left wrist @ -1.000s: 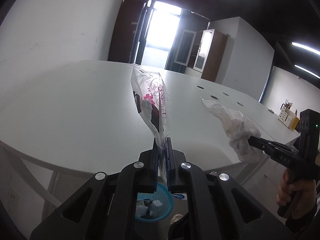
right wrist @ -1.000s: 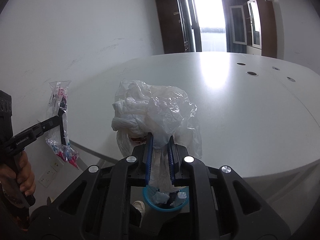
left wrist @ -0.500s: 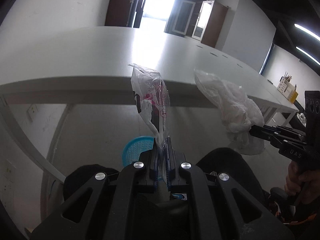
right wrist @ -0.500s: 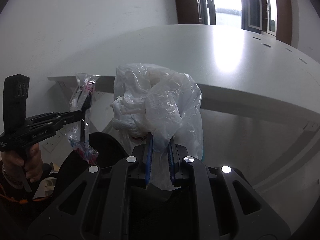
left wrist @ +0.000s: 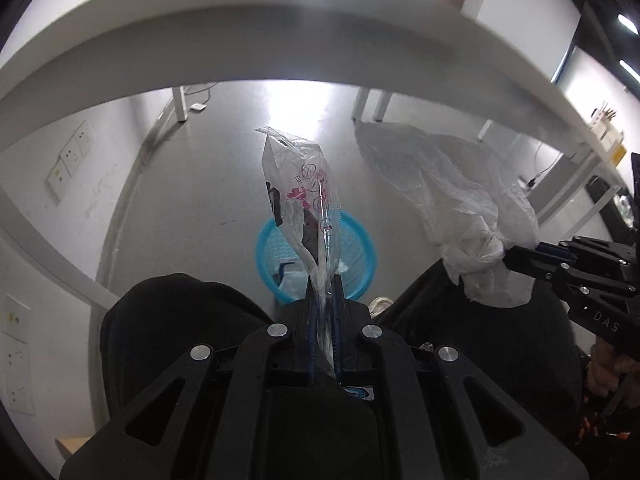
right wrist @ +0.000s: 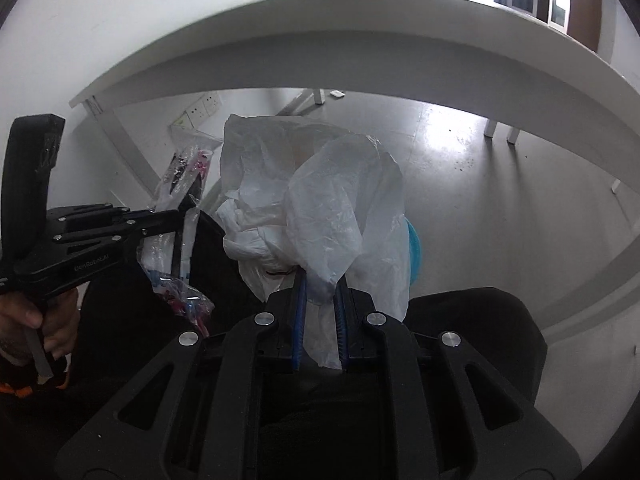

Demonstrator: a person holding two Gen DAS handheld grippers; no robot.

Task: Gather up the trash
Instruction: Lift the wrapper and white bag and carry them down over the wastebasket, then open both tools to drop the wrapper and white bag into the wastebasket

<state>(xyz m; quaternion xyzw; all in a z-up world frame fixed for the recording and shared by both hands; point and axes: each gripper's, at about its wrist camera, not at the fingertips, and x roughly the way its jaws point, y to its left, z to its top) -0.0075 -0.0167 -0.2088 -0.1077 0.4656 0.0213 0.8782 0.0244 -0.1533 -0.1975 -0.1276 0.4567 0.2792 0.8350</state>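
Jaws of the left gripper (left wrist: 323, 292) clamped a printed wrapper (left wrist: 304, 208); the right gripper (right wrist: 319, 300) clamped a white plastic bag (right wrist: 320, 208). Both had dropped below the worktop (left wrist: 280, 40), above the blue bin (left wrist: 360, 252); release appeared imminent.

The right tool (left wrist: 516, 256) bears the letters "DAS"; the left tool (right wrist: 182, 216) reads roughly "GenRobot.AI"; the wrapper (left wrist: 304, 200) print is unreadable.

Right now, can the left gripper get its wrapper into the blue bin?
Probably yes. The left gripper holds the printed clear wrapper right over the open blue bin on the floor, with nothing visible between them; the white plastic bag hangs off to the right.
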